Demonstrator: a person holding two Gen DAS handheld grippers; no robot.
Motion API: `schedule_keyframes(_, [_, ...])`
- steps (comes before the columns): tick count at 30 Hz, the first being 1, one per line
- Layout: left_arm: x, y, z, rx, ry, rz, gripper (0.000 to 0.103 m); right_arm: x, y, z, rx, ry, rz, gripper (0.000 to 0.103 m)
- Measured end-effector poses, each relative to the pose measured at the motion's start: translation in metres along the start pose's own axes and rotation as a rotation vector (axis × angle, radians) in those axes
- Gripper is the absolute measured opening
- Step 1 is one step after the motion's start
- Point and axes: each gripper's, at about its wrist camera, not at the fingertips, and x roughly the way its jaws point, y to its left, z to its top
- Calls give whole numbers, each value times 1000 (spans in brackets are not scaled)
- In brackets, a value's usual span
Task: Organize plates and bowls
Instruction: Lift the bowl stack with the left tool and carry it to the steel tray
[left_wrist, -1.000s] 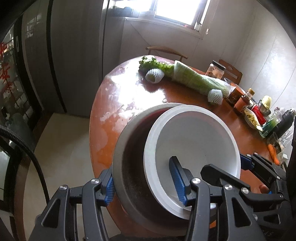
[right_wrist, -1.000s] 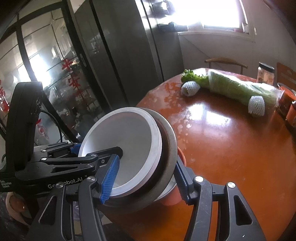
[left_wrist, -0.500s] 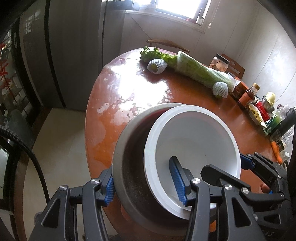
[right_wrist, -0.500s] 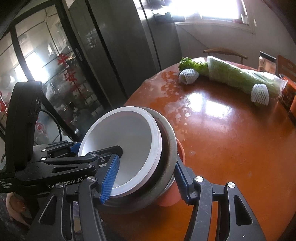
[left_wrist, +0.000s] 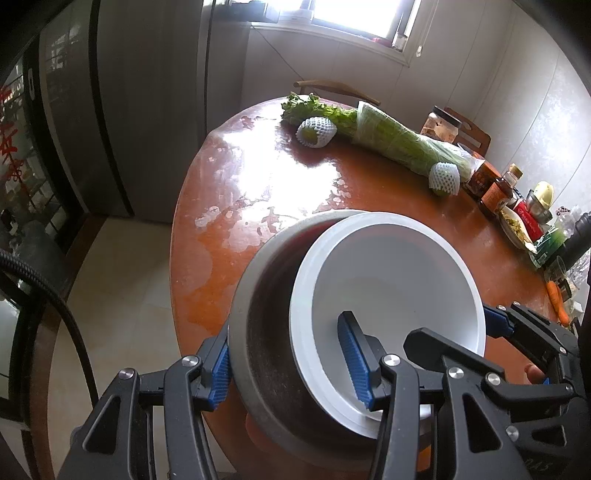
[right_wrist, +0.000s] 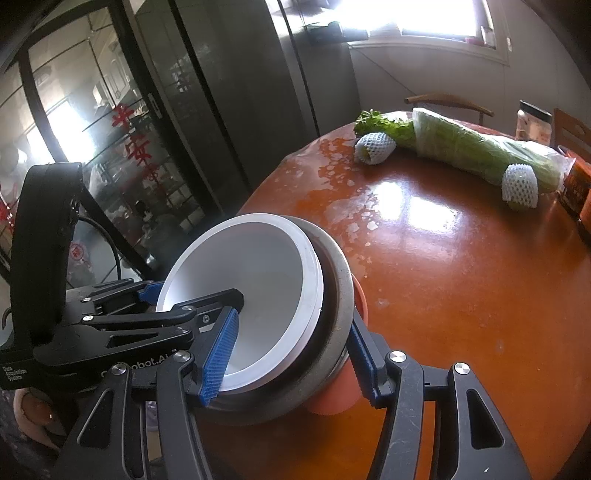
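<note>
Both the left gripper (left_wrist: 291, 362) and the right gripper (right_wrist: 295, 354) are clamping the rims of the nested white bowl (left_wrist: 391, 291) and grey bowl (left_wrist: 266, 332) between their fingers, so uneven pulling is risking that the stack tips.

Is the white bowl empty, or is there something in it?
Empty. The white bowl shows only bare white inside, apart from one pad of each claw reaching over its rim. It sits nested in the grey metal bowl.
</note>
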Motion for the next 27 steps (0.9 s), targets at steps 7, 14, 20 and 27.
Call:
schedule_keyframes(7, [0,2,-1,-5,-5,0,53,4,0,0,2,5,4,61])
schedule_keyframes(14, [1,3,-2,-7,-6,-1,53,6,-2,1,3,7,7,61])
schedule_keyframes(20, [0,2,-2,-4,-15,16,56,6,-4,1,6,4,5,61])
schedule_keyframes(27, [0,1,1,3,-21,27,57,4,-4,2,13,-1,6,61])
